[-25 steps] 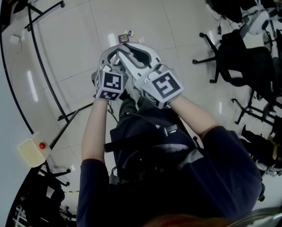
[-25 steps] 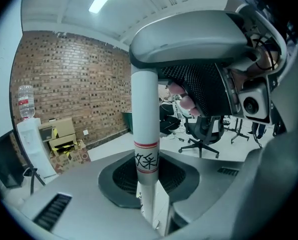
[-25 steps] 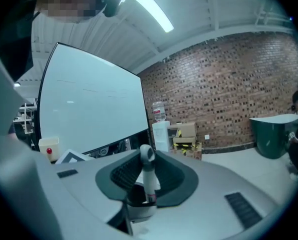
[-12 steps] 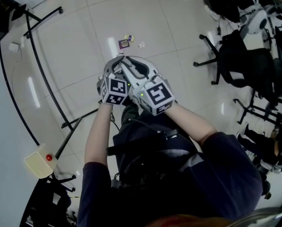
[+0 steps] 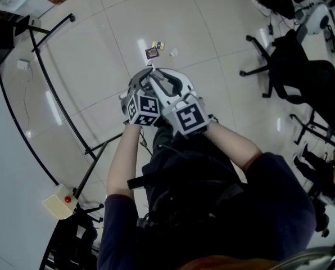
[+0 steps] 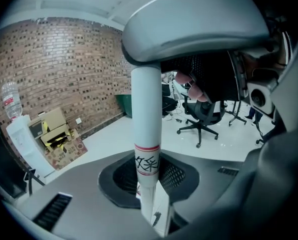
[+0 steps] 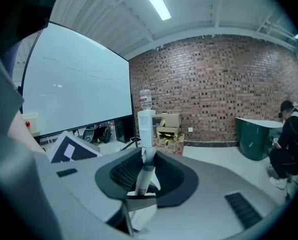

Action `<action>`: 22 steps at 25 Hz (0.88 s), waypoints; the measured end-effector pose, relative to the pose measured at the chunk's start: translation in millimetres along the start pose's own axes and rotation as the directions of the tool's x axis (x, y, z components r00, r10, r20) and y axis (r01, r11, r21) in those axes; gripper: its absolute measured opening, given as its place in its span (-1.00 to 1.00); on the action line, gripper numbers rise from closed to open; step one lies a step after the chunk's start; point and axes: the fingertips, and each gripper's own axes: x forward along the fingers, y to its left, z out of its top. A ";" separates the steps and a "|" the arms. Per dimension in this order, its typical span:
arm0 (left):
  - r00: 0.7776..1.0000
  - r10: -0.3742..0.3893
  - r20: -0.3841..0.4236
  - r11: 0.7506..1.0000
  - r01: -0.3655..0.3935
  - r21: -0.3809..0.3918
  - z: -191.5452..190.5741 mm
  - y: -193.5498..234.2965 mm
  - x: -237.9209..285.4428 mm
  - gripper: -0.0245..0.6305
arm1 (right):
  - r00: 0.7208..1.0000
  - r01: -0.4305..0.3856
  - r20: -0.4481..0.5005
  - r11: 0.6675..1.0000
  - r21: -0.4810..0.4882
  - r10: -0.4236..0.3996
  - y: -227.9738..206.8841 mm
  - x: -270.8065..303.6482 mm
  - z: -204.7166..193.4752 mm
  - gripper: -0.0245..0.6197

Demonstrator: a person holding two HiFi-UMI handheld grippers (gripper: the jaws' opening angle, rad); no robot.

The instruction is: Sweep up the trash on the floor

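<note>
The left gripper (image 5: 140, 89) is clamped on a white pole (image 6: 146, 114) with a red band and a label. The pole stands upright between the jaws and its lower end sits against the black pad. These jaws have just been closing a little, with the pole between them. The right gripper (image 5: 173, 86) is clamped on a thin white handle (image 7: 144, 173), which points away from its pad. I cannot tell if this handle and the pole are one piece.

Both grippers are side by side, almost touching, in front of the person's body. Their marker cubes face up to the head camera. The left forearm (image 5: 122, 162) and the right forearm (image 5: 235, 145) reach forward and down, and the elbows are bent.

The trash (image 5: 152, 53) is a few small pieces lying close together on the pale tiled floor (image 5: 100, 66), just ahead of the gripper tips. It lies between the black curved frame (image 5: 49, 89) on the left and the office chairs (image 5: 302, 77) on the right.

Compared with one second ago, the grippers look smaller and lower. The trash, then partly hidden behind them, now lies fully in view beyond them.
</note>
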 end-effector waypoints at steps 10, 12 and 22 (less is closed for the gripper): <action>0.981 -0.183 -0.069 0.983 0.184 0.010 49.4 14.3 115.4 -0.73 | 0.998 0.067 0.013 0.998 0.019 -0.067 -126.0 40.7 -1.1 -0.60; 0.976 -0.210 -0.062 0.977 0.212 0.018 61.6 13.6 132.3 -0.73 | 0.996 0.086 0.010 0.996 0.029 -0.086 -149.5 44.1 -0.2 -0.60; 0.941 -0.328 -0.081 0.937 0.335 0.099 102.8 2.7 190.9 -0.74 | 0.984 0.178 0.011 0.982 0.057 -0.179 -227.5 47.8 1.8 -0.59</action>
